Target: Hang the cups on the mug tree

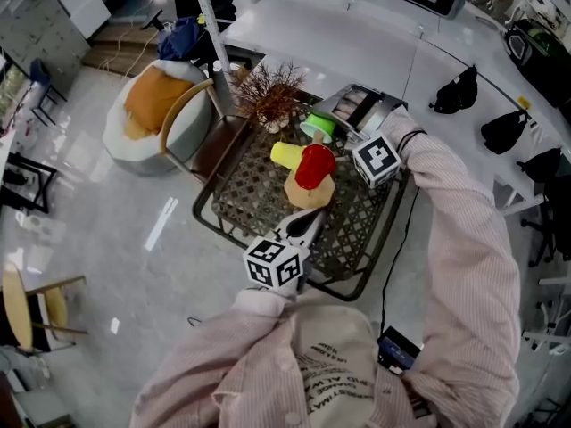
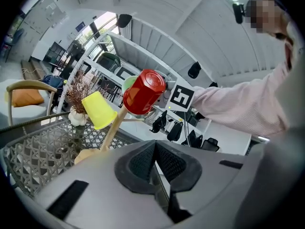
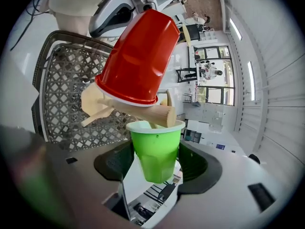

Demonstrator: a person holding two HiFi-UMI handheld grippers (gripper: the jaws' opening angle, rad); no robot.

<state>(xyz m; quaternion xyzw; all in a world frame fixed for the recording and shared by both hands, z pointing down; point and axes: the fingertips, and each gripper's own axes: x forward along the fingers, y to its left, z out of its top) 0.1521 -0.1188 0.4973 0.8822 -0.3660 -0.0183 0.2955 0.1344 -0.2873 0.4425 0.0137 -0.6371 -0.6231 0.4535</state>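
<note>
A wooden mug tree (image 1: 309, 191) stands on the metal lattice table (image 1: 250, 199). A red cup (image 1: 314, 165) and a yellow cup (image 1: 286, 154) hang on its pegs, mouths down. My right gripper (image 1: 326, 125) is shut on a green cup (image 1: 317, 127) just behind the tree. In the right gripper view the green cup (image 3: 156, 149) sits between the jaws, its mouth against a peg tip (image 3: 162, 114) under the red cup (image 3: 136, 61). My left gripper (image 1: 306, 224) hovers at the table's near side, shut and empty, with its pads (image 2: 143, 162) pressed together below the tree (image 2: 112, 130).
A vase of dried twigs (image 1: 268, 92) stands at the table's far corner. A curved chair with an orange cushion (image 1: 156, 105) is to the left. White benches with black bags (image 1: 455, 92) run behind and to the right.
</note>
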